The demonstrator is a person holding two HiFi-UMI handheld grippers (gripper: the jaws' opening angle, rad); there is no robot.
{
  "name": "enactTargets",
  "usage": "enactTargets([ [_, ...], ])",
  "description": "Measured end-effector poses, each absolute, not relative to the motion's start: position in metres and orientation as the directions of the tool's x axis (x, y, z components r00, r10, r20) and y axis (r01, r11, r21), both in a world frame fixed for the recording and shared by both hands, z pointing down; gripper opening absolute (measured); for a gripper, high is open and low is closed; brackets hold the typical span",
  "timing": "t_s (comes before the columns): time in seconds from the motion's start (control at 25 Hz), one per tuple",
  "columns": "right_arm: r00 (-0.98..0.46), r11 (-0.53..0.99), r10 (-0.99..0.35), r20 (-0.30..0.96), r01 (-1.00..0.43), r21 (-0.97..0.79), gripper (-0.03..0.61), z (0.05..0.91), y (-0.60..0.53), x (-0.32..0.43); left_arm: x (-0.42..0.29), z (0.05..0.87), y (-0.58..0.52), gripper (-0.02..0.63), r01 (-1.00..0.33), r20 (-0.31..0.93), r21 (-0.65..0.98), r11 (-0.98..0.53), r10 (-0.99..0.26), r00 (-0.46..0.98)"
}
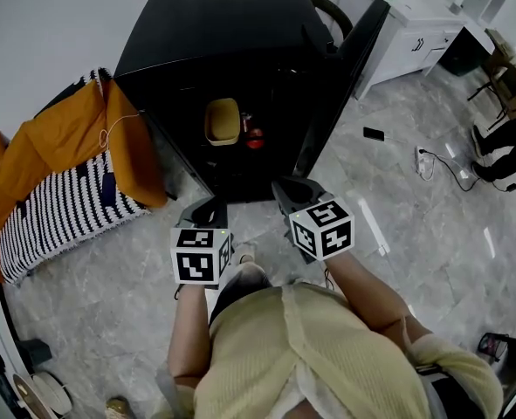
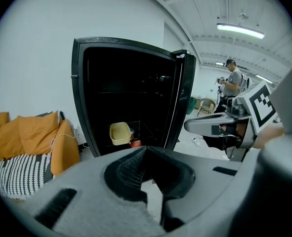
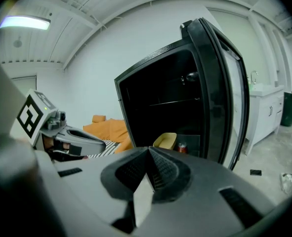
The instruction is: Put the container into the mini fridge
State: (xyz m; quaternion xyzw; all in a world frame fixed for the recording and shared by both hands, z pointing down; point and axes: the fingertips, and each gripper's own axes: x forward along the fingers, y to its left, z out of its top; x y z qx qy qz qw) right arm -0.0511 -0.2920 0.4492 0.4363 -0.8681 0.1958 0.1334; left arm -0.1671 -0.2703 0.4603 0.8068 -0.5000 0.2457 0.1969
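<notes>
**Left hand-held gripper [image 2: 146,157] and right hand-held gripper [image 3: 148,157] both shut on nothing; container [image 1: 223,121] sat inside the mini fridge [image 1: 214,24]**

Both hand-held grippers were held in front of the open mini fridge, well apart from it, with their jaws pressed together and nothing between them. The door [image 1: 345,68] stood swung wide on the right of the head view. The container, a pale yellow open-topped tub, rested low in the dark compartment, upright, with a small red item [image 1: 254,137] just beside it. By the look of things, the placing was done and only the door was left.

Judged from its look, the tub was thin moulded plastic: light, fairly stiff at the rim but with walls that would flex under a hard squeeze, and smooth enough to slip. It did not look fragile. It appeared empty, though the dim interior left that uncertain.

If it needed moving, the best hold would likely be the near rim, with 1 jaw inside the wall and 1 outside, closed gently. A grasp across the whole body would probably bow the sides. The red item sat close enough to be knocked by a careless reach.
</notes>
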Motion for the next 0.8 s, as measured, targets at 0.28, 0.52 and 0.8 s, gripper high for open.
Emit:
enactTargets([
  [0.28,-0.587,0.543,-0.703,0.403,-0.808,-0.229,0.029,0.449,-0.293,-0.052,-0.170,0.462,-0.271,0.023,-0.906,0.597,0.075,-0.416,-0.709,0.374],
  [0.52,-0.593,0.548,-0.696,0.405,-0.803,-0.235,0.029,0.451,-0.292,-0.054,-0.171,0.467,-0.269,0.023,-0.907,0.609,0.077,-0.414,-0.700,0.372],
  [0.8,-0.604,0.561,-0.684,0.409,-0.794,-0.236,0.029,0.453,-0.291,-0.062,-0.175,0.469,-0.266,0.023,-0.908,0.614,0.081,-0.411,-0.697,0.370],
])
